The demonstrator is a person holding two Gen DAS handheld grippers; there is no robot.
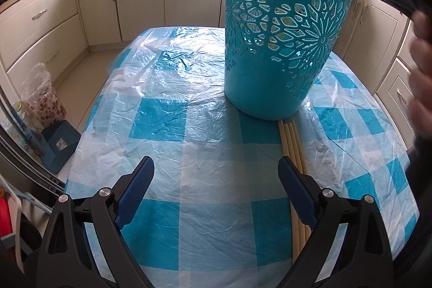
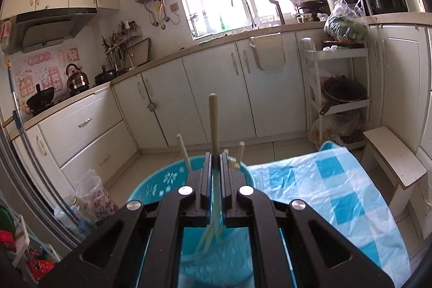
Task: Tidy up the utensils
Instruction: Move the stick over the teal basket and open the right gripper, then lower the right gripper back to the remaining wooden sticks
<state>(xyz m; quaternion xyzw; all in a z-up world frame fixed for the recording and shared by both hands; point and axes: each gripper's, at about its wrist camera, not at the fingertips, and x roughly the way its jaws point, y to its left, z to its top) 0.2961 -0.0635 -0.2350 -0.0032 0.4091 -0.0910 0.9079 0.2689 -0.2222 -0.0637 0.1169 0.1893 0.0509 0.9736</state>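
Note:
A teal cut-out plastic basket point(image 1: 278, 45) stands upright on the blue-checked tablecloth point(image 1: 205, 126). Several pale chopsticks point(image 1: 293, 142) lie side by side on the cloth in front of it, running under the right finger of my left gripper point(image 1: 216, 162), which is open and holds nothing. In the right wrist view my right gripper point(image 2: 215, 155) is over the basket's rim point(image 2: 151, 180), shut on one upright chopstick point(image 2: 213, 120). Other chopsticks point(image 2: 183, 153) lean inside the basket. A blurred hand point(image 1: 421, 66) shows at the right edge.
Cream kitchen cabinets point(image 2: 189, 99) run around the room. A white stool point(image 2: 391, 161) and a shelf trolley point(image 2: 337, 99) stand beyond the table's far corner. A bag-lined floral bin point(image 1: 40, 99) sits on the floor left of the table.

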